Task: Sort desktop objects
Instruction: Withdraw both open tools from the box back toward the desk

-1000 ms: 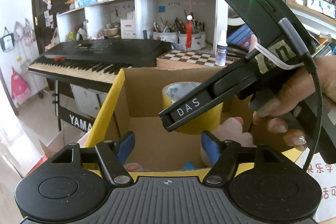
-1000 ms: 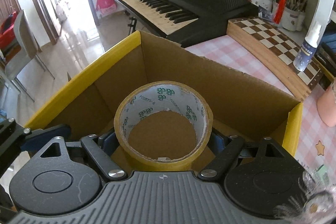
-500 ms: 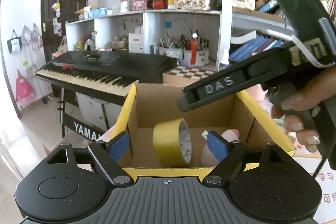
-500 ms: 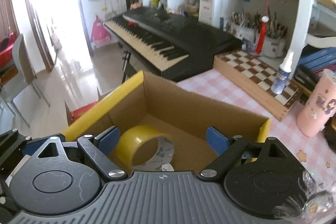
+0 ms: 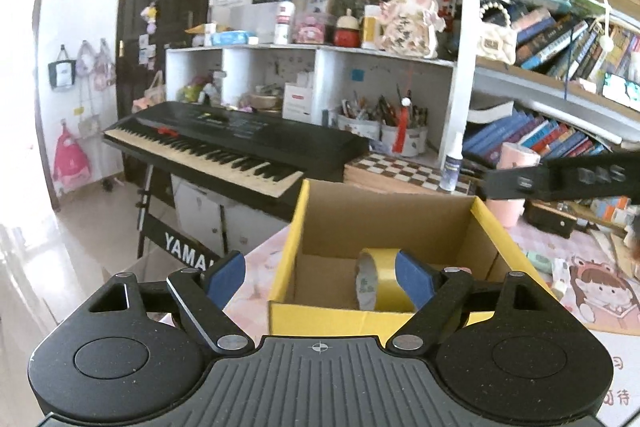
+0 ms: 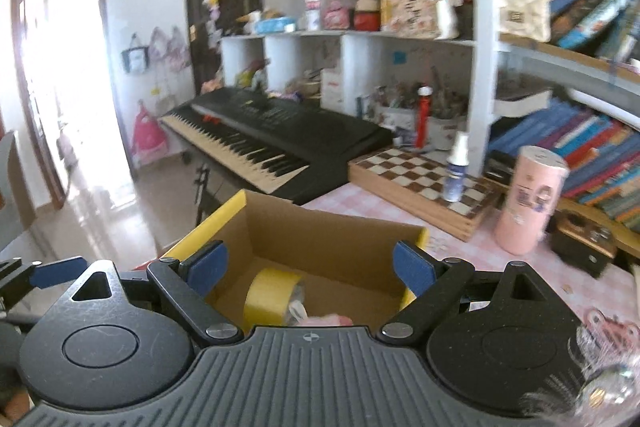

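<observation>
The roll of yellow tape [image 5: 378,285] [image 6: 272,297] stands on its edge on the floor of the cardboard box [image 5: 384,215] [image 6: 320,239], which has yellow rims and sits on the pink checked surface [image 6: 400,205]. Beside the tape, at the near wall of the box, a bit of something pink [image 6: 326,321] shows in the right wrist view. The left gripper [image 5: 318,273] hovers in front of the box with its blue-padded fingers [image 5: 226,269] spread wide and nothing between them. The right gripper [image 6: 310,265] hangs above the near side of the box, its fingers [image 6: 208,261] also apart and empty. Beyond the box lie a chessboard [image 6: 424,183] with a small spray bottle [image 6: 456,173] standing on it, a pink canister [image 6: 530,201] to its right, and a black keyboard [image 5: 236,143] to the left.
</observation>
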A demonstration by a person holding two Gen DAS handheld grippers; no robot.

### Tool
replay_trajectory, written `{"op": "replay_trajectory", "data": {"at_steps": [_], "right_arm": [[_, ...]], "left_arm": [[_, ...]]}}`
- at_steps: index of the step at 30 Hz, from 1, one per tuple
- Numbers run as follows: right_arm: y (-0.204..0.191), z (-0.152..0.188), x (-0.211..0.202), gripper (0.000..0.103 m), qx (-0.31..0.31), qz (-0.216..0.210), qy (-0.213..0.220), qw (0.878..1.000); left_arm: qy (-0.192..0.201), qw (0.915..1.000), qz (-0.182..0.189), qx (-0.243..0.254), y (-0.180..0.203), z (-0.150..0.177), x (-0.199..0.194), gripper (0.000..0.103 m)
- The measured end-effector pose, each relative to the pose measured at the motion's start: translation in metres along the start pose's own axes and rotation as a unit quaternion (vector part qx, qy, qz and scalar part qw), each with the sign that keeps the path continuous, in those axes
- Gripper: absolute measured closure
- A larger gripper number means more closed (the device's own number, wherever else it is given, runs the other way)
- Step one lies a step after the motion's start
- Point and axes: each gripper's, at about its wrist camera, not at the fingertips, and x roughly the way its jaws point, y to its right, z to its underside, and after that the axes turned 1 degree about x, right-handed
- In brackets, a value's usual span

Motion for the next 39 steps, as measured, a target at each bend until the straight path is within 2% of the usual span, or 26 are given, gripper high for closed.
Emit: {"op": "replay_trajectory", "data": {"at_steps": [8, 13, 17, 22, 34, 39], "right_arm": [[0.004, 0.032, -0.052, 0.013, 0.046, 0.058, 0.030, 0.997], [0.008, 0.054, -0.080, 0.013, 0.073, 0.093, 0.035, 0.992], [0.004, 0.072, -0.097, 0.013, 0.083, 0.118, 0.036, 0.989], [-0.011, 0.096, -0.113, 0.013, 0.067, 0.139, 0.035, 0.987], [-0.049, 0.141, -0.136, 0.014, 0.049, 0.135, 0.016, 0.990], [-0.060, 0.154, -0.140, 0.014, 0.040, 0.134, 0.002, 0.990]], "left_arm": [[0.026, 0.9996, -0.006, -0.008, -0.006, 0.008, -0.033, 0.018], [0.039, 0.9991, -0.001, -0.017, -0.007, 0.014, -0.052, 0.013], [0.035, 0.9993, 0.006, -0.007, -0.005, 0.021, -0.061, 0.013], [0.027, 0.9996, 0.002, -0.001, -0.004, 0.033, -0.073, 0.010], [0.019, 0.9995, -0.023, -0.004, -0.010, 0.057, -0.098, 0.010], [0.006, 0.9998, -0.014, 0.014, -0.004, 0.067, -0.103, 0.010]]}}
